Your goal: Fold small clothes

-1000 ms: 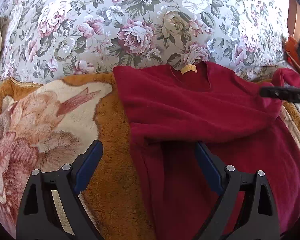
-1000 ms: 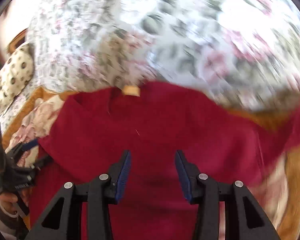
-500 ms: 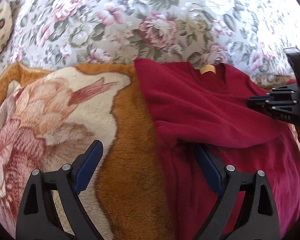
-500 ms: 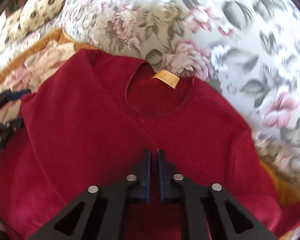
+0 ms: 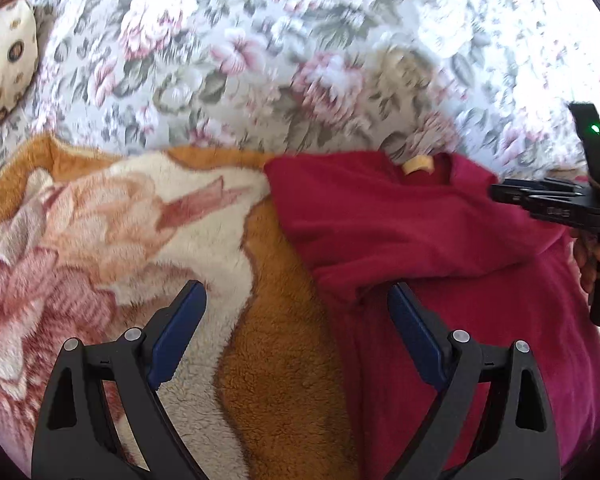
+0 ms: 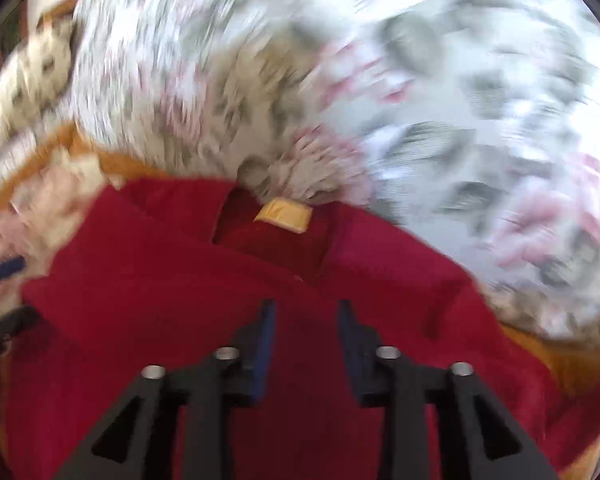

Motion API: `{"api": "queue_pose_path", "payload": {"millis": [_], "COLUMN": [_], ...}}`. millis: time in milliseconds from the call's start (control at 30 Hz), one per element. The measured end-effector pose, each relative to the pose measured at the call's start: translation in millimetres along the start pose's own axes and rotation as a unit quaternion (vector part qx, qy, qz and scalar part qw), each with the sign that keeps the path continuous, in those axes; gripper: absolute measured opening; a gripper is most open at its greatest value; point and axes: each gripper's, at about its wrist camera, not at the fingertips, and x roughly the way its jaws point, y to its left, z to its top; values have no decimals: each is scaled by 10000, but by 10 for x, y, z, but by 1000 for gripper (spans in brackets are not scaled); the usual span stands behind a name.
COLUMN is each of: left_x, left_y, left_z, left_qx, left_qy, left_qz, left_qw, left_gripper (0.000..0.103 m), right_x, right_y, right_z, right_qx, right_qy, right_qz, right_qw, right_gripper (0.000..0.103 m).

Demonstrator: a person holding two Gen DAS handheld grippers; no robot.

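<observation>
Floral bedding [image 5: 300, 60] is filling the upper half of both views, and a spotted cushion [image 5: 4, 60] is sitting at the far left edge of the left view. Below it an orange plush blanket [image 5: 272, 380] with a big pale flower pattern is covering the bed across the lower left.

On that blanket the red sweater [image 5: 440, 240] is lying at the right and centre right of the left view, its neckline at the top with a tan label [image 5: 418, 167] showing. One side is lying doubled over the body, making a thick edge just above my left tongs' right-hand pad.

I am holding my left tongs [image 5: 296, 324] wide apart at the bottom of the frame, with nothing pinched: one blue pad is hanging over the blanket, the other is at the sweater's folded edge.

My right tongs [image 6: 306, 328] are hanging over the middle of the sweater [image 6: 180, 320], below the label [image 6: 284, 214]. Their jaws have just been opening, and now they are standing partly apart with only cloth beneath them, none clamped. In the left view they are showing at the right edge [image 5: 500, 194]. The right view is blurring heavily.
</observation>
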Motion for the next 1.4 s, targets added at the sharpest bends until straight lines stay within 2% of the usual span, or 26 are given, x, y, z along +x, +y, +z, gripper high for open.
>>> {"api": "queue_pose_path", "payload": {"millis": [67, 133, 167, 233, 300, 367, 400, 533, 767, 900, 1000, 1133, 1267, 1333, 1400], "left_x": [-106, -131, -118, -68, -7, 101, 153, 321, 67, -76, -91, 38, 279, 426, 565], "left_y": [-14, -35, -47, -68, -73, -80, -80, -65, -138, -255, -390, -516, -619, -623, -594], "left_z": [21, 39, 49, 65, 70, 57, 42, -11, 50, 158, 257, 416, 546, 556, 517], "left_qx": [21, 45, 57, 84, 111, 139, 123, -13, -187, -234, -133, -261, -246, -249, -307], "left_qy": [-247, -364, -381, -393, -341, -124, -12, 393, 195, 94, 31, 110, 254, 431, 661], "left_qz": [-88, -41, -36, 40, 81, 90, 101, 25, 56, 34, 178, 83, 260, 401, 491], "left_qw": [9997, 9993, 9993, 9992, 9993, 9998, 9999, 9992, 9996, 9997, 9997, 9996, 9990, 9980, 9961], "left_gripper": [92, 92, 92, 92, 92, 92, 92, 92, 92, 92, 92, 92, 92, 92, 92], "right_x": [-337, -571, -639, -679, -576, -410, -352, -410, -820, -864, -796, -633, -577, -500, -415], "right_y": [-278, -577, -671, -763, -774, -771, -782, -895, -897, -803, -655, -541, -565, -587, -633], "right_z": [-107, -241, -306, -439, -548, -639, -688, -781, -788, -817, -794, -770, -744, -761, -818], "right_qx": [386, 871, 1017, 1078, 1067, 1124, 1168, 1474, 1734, 1814, 1783, 1742, 1823, 1814, 1912], "right_qy": [-206, -217, -250, -209, 81, 375, 467, 289, -126, -44, 93, 260, 209, 330, 416], "right_qz": [-445, -1002, -1079, -935, -1037, -1265, -1275, -1022, -775, -555, -442, -557, -518, -688, -687], "right_qw": [9981, 9909, 9886, 9895, 9888, 9849, 9838, 9834, 9817, 9818, 9829, 9828, 9817, 9804, 9783], "right_gripper": [36, 36, 36, 36, 35, 34, 34, 34, 34, 34, 34, 34, 34, 34, 35]}}
